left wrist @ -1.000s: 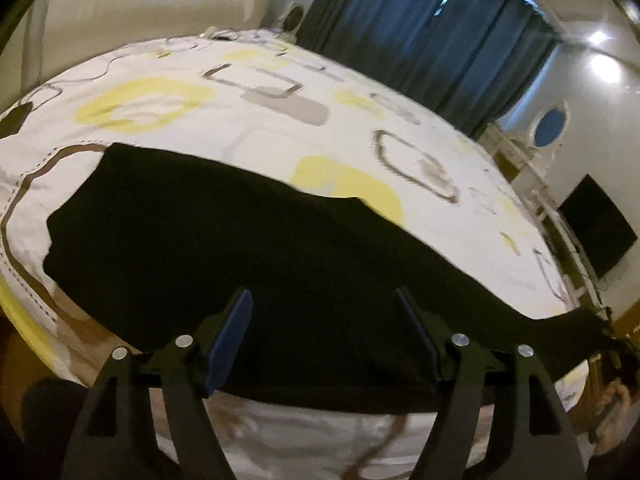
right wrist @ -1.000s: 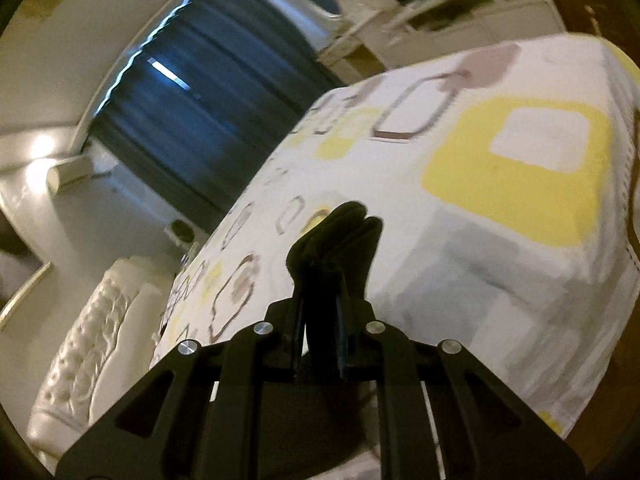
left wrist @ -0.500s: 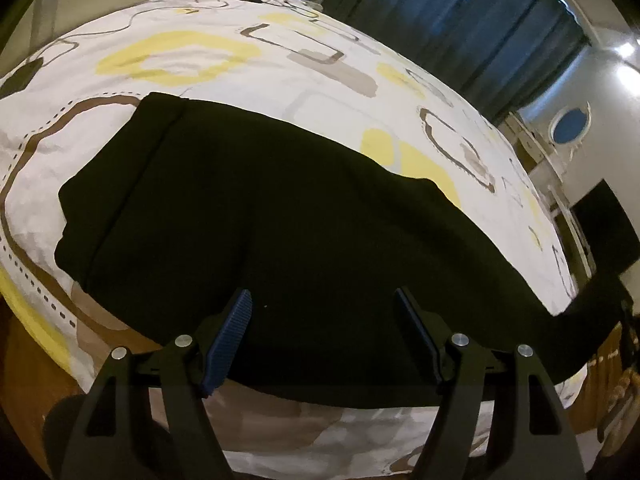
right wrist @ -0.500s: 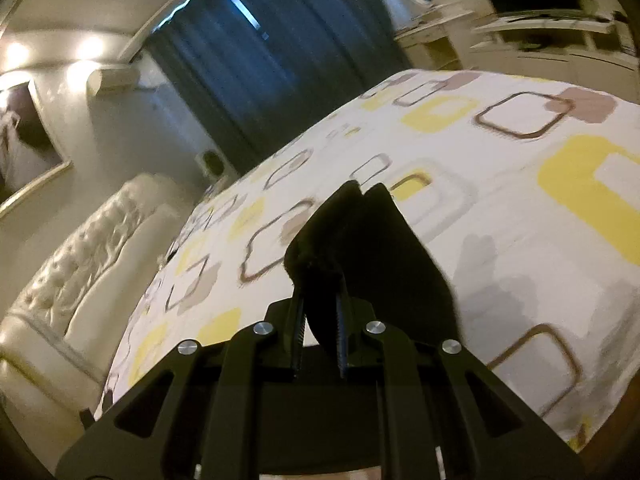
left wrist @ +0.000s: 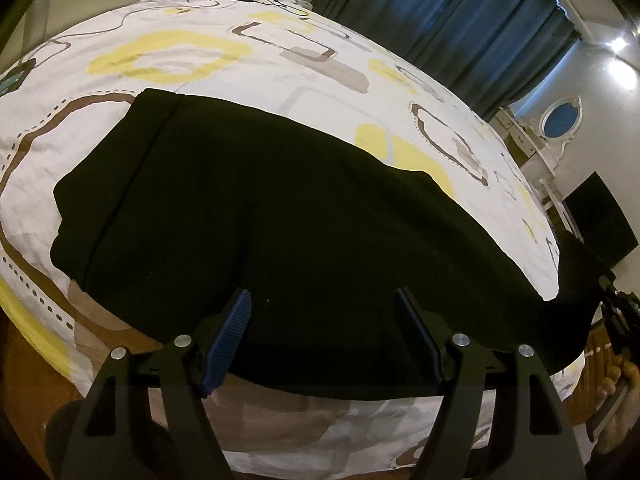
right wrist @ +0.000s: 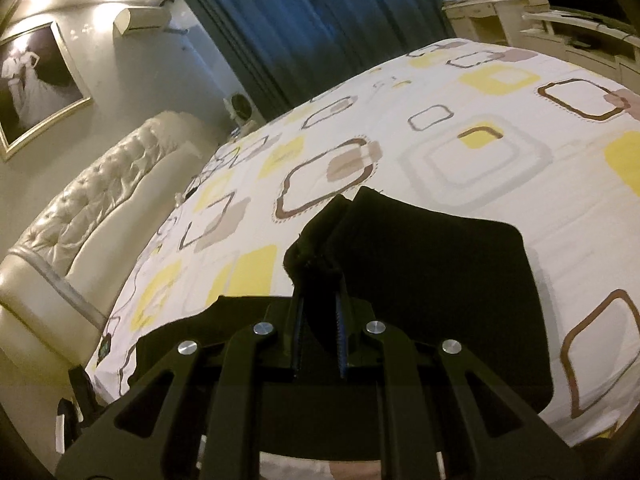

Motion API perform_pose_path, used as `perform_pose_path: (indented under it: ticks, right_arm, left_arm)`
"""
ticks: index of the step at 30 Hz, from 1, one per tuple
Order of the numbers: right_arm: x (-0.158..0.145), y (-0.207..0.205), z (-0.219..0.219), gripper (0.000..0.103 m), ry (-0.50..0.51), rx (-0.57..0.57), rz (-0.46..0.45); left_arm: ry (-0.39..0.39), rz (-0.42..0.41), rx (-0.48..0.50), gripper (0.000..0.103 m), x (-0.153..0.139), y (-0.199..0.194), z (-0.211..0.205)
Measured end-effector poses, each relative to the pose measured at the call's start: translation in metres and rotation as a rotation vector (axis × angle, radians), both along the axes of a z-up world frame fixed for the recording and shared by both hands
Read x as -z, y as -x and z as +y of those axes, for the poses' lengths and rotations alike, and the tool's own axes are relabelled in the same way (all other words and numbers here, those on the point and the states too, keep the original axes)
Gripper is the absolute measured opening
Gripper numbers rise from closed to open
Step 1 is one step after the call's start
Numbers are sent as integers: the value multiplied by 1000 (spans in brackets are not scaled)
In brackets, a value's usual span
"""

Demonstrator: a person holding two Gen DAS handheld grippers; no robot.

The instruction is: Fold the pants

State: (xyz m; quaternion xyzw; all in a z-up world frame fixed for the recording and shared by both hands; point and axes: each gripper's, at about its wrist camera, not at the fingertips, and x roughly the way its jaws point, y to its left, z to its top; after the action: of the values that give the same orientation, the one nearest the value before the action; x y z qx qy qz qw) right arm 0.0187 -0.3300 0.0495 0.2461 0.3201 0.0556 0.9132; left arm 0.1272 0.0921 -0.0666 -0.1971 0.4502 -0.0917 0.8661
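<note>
Black pants [left wrist: 280,208] lie lengthwise across the near part of the bed, waistband at the left. My left gripper [left wrist: 324,312] is open and empty, its jaws hovering over the pants' near edge. My right gripper [right wrist: 320,280] is shut on the bunched leg end of the pants [right wrist: 420,264] and holds it lifted above the bedspread. In the left wrist view the right gripper [left wrist: 616,312] shows at the far right with the leg end raised off the bed.
The bed has a white bedspread [left wrist: 192,60] with yellow and brown squares. A padded headboard [right wrist: 92,208] stands at the left. Dark blue curtains [right wrist: 320,20], a white dresser [right wrist: 520,4] and a TV [left wrist: 600,216] line the walls.
My right gripper has lifted the leg end and swung it over the bed toward the headboard side. My left gripper has moved closer over the pants and stays open.
</note>
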Motion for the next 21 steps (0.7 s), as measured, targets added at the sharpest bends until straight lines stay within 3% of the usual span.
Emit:
perform_pose_path:
  ticks: [21]
  right_arm:
    - [18,-11,59,13,28,-93,62]
  left_arm:
    - [-3,-14,31,76,5,-1,-2]
